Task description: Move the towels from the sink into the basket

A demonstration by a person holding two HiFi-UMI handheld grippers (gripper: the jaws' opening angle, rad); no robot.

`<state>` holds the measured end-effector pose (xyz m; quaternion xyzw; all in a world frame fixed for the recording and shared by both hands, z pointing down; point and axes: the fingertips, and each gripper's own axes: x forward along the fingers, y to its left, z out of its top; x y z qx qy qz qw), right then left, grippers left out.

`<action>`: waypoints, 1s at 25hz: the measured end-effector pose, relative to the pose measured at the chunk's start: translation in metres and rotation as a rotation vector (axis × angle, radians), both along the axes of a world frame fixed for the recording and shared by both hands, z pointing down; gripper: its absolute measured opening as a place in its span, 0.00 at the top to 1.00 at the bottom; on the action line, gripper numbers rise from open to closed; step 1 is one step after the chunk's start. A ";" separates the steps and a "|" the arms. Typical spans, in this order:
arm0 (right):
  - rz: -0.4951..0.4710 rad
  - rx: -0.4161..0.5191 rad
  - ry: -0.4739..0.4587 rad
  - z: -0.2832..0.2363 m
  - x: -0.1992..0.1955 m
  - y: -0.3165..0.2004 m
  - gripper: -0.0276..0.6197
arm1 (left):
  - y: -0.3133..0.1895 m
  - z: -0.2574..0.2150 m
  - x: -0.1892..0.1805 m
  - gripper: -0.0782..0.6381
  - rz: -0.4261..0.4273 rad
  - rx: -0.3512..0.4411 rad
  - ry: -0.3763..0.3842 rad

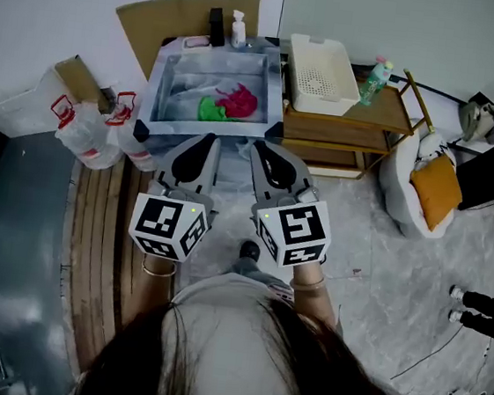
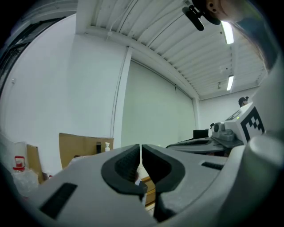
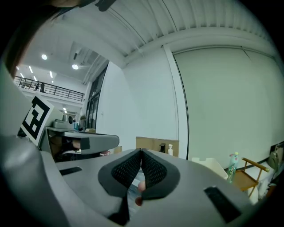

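Fingers point(image 2: 125, 165) on the left gripper point(image 2: 140, 154) are sitting all but together, with only a hairline slit between the pads and nothing in it. Those on the right gripper point(image 3: 141, 156) are pressing tip to tip and are likewise gripping nothing.

Above the middle of the head view, a pink towel point(image 1: 241, 102) and a green towel point(image 1: 209, 110) are lying bunched and touching inside the sink point(image 1: 164, 85). A paler cloth point(image 1: 186, 93) is lying to their left, and it may be a third towel, though I cannot be sure. None of it is being lifted.

Just to the right of the sink, the white basket point(image 1: 319, 75) is sitting on a wooden cart point(image 1: 381, 121), and as far as I can see it is holding nothing.

Both grippers are being held level side by side at the frame's centre. They are pointing up the picture toward the sink, with their tips short of its near rim.

To my eye the job is only beginning. No towel is resting in the basket, and every piece in the sink is waiting to be picked up and carried across to the right. The jaws are going to need opening before any grab.
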<state>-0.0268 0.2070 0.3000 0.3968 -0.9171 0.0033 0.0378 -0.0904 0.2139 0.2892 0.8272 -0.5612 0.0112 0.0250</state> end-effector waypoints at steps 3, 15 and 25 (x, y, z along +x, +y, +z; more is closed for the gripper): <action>-0.018 -0.011 0.012 0.006 0.002 -0.021 0.92 | -0.022 0.005 0.005 0.88 -0.019 -0.016 -0.005; -0.089 -0.056 0.022 0.025 0.001 -0.077 0.91 | -0.071 0.020 0.009 0.88 -0.076 -0.059 0.005; -0.119 -0.074 0.058 0.040 -0.014 -0.112 0.91 | -0.108 0.028 -0.003 0.88 -0.088 -0.065 0.020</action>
